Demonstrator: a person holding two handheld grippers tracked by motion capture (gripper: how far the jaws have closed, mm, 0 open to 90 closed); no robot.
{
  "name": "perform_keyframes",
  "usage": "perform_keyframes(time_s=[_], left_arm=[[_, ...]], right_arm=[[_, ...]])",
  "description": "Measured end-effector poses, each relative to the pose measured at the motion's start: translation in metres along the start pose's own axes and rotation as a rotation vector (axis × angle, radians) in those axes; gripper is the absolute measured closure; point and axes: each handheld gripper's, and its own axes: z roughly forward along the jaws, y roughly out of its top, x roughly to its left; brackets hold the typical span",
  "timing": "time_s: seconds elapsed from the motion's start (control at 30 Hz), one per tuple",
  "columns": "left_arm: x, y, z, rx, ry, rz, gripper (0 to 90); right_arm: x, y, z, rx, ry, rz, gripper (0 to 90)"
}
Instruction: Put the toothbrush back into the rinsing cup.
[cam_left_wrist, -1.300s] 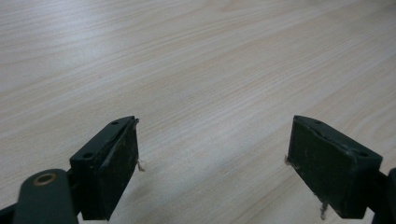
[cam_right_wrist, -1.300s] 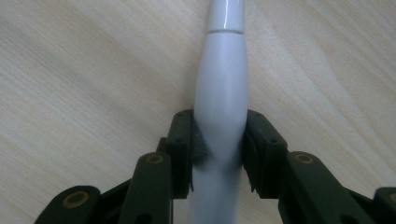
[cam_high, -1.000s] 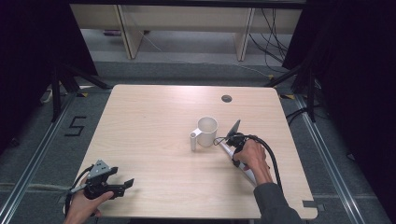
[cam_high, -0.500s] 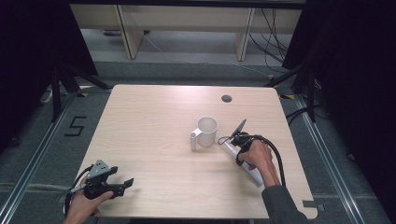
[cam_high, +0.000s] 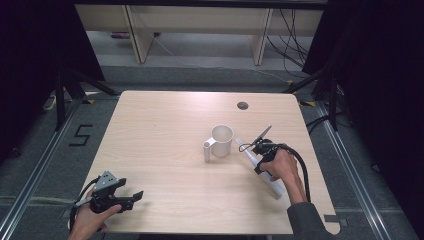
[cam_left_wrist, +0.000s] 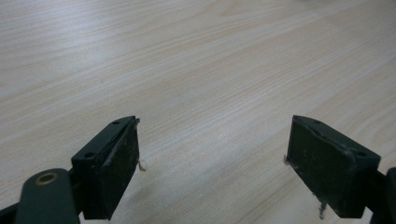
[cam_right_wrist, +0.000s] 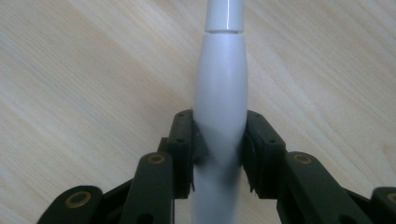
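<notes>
A white mug (cam_high: 222, 139) stands upright near the table's middle, its handle toward the front left. Just to its right lies a long white handle-shaped tool (cam_high: 274, 188) on the wood, one end pointing at the mug. My right gripper (cam_high: 257, 158) is shut on it. In the right gripper view both black jaws press the thick part of the white tool (cam_right_wrist: 220, 88), and its narrower white tip runs on ahead of my right gripper (cam_right_wrist: 219, 128). My left gripper (cam_high: 131, 197) rests at the front left corner, open, with bare wood between the jaws of the left gripper (cam_left_wrist: 212, 154).
The light wooden table (cam_high: 160, 130) has a dark round grommet (cam_high: 242, 105) near its back edge. Black cable trails from the right gripper along the person's forearm. Dark stands and floor rails flank the table on both sides.
The right hand and its gripper have shifted slightly to the right, away from the mug, still holding the white tool. The left gripper has stayed put.
</notes>
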Motion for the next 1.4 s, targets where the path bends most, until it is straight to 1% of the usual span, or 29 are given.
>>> perform_keyframes(time_s=[0.03,0.07,0.2,0.23,0.27,0.3,0.4,0.43,0.47,0.5,0.53,0.63,0.7,0.73,0.77,0.8,0.83,0.93,1.0,1.03,1.07,1.13,1.17,1.2,1.23,1.3,1.33,1.37,1.4], left_arm=[[-0.001,0.000,0.001,-0.006,0.000,-0.008,16.4],[0.002,0.000,-0.001,0.021,0.002,0.023,16.4],[0.002,0.000,-0.001,0.021,-0.002,0.021,16.4],[0.002,0.000,-0.001,0.021,-0.002,0.020,16.4],[0.002,0.000,-0.001,0.020,-0.002,0.018,16.4],[0.001,0.000,0.000,0.005,-0.005,-0.007,16.4],[0.001,0.000,0.000,0.008,-0.007,-0.012,16.4],[0.001,0.000,0.000,0.007,-0.007,-0.013,16.4],[0.001,0.000,0.000,0.007,-0.006,-0.013,16.4],[0.001,0.000,-0.001,0.011,-0.005,-0.010,16.4],[0.001,0.000,0.000,0.011,-0.001,-0.009,16.4],[0.001,0.000,0.000,0.007,-0.006,-0.008,16.4],[0.001,0.000,0.000,0.010,-0.004,-0.010,16.4],[0.001,0.000,0.000,0.012,-0.005,-0.010,16.4],[0.001,0.000,0.000,0.008,-0.006,-0.011,16.4],[0.001,0.000,0.000,0.007,-0.007,-0.011,16.4],[0.001,0.000,0.000,0.007,-0.007,-0.011,16.4],[0.001,0.001,-0.001,0.005,-0.005,-0.011,16.4],[0.001,0.001,-0.001,0.003,-0.005,-0.012,16.4],[0.001,0.001,-0.001,0.003,-0.006,-0.011,16.4],[0.001,0.001,-0.001,0.003,-0.008,-0.011,16.4],[0.001,0.001,-0.001,0.003,-0.011,-0.008,16.4],[0.000,0.001,-0.001,0.001,-0.010,-0.010,16.4],[0.000,0.001,-0.001,0.001,-0.011,-0.010,16.4],[0.000,0.001,-0.001,0.001,-0.011,-0.010,16.4],[0.000,0.001,-0.001,0.001,-0.009,-0.009,16.4],[0.001,0.001,-0.002,0.015,-0.009,0.007,16.4],[0.002,0.001,-0.003,0.025,-0.010,0.019,16.4],[0.002,0.001,-0.003,0.024,-0.010,0.018,16.4]], right_arm=[[0.000,-0.001,-0.002,-0.015,0.007,-0.005,67.2],[0.000,-0.001,-0.005,-0.025,0.013,-0.005,67.2],[-0.003,-0.007,-0.016,-0.092,0.011,-0.019,67.2],[-0.002,-0.009,-0.021,-0.106,0.020,0.014,67.2],[-0.003,-0.010,-0.024,-0.122,0.024,0.011,67.2],[-0.005,-0.013,-0.029,-0.147,0.025,0.012,67.2],[-0.008,-0.018,-0.040,-0.214,0.010,0.019,67.2],[-0.007,-0.019,-0.043,-0.227,0.016,0.037,67.2],[-0.010,-0.021,-0.047,-0.267,0.012,0.021,67.2],[-0.011,-0.023,-0.050,-0.290,0.009,0.027,67.2],[-0.011,-0.024,-0.053,-0.310,0.014,0.048,67.2],[-0.015,-0.027,-0.057,-0.370,-0.015,0.043,67.2],[-0.014,-0.029,-0.058,-0.393,-0.017,0.052,67.2],[-0.015,-0.029,-0.058,-0.415,-0.027,0.047,67.2],[-0.016,-0.028,-0.058,-0.438,-0.018,0.038,67.2],[-0.015,-0.028,-0.057,-0.457,-0.023,0.045,67.2],[-0.015,-0.027,-0.059,-0.448,-0.023,0.037,67.2],[-0.013,-0.025,-0.059,-0.488,-0.022,0.059,67.2],[-0.013,-0.023,-0.058,-0.540,-0.045,0.056,67.2],[-0.015,-0.022,-0.061,-0.532,-0.042,0.038,67.2],[-0.013,-0.021,-0.062,-0.534,-0.038,0.055,67.2],[-0.011,-0.019,-0.062,-0.551,-0.038,0.066,67.2],[-0.012,-0.018,-0.062,-0.567,-0.028,0.055,67.2],[-0.011,-0.017,-0.062,-0.577,-0.040,0.063,67.2],[-0.012,-0.016,-0.062,-0.588,-0.029,0.053,67.2],[-0.010,-0.014,-0.062,-0.589,-0.019,0.079,67.2],[-0.010,-0.014,-0.062,-0.601,-0.034,0.070,67.2],[-0.010,-0.013,-0.062,-0.612,-0.029,0.072,67.1],[-0.009,-0.012,-0.062,-0.620,-0.021,0.081,67.2]])
